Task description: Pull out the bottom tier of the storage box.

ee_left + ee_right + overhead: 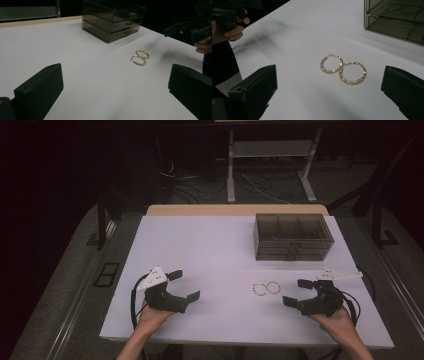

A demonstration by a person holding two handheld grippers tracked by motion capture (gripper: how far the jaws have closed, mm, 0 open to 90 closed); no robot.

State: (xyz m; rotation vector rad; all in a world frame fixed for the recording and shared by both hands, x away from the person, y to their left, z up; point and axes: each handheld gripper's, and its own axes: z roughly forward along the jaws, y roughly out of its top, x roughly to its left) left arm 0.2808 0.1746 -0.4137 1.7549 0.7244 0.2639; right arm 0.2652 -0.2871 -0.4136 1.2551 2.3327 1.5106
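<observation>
One white table (210, 250) carries a smoky drawer box (292, 236) at its far right. Nearer the person, the left gripper (183, 285) and right gripper (296, 292) hover wide open, holding nothing. Between them lie two gold hoop earrings (266, 288), touching each other.

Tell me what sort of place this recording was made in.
Probably a lab or test workshop, not a home. A white-topped table stands on grey floor with loose cables and a metal equipment stand behind it. A person holds a claw in each hand, left claw, right claw, near staged hoop earrings.
</observation>
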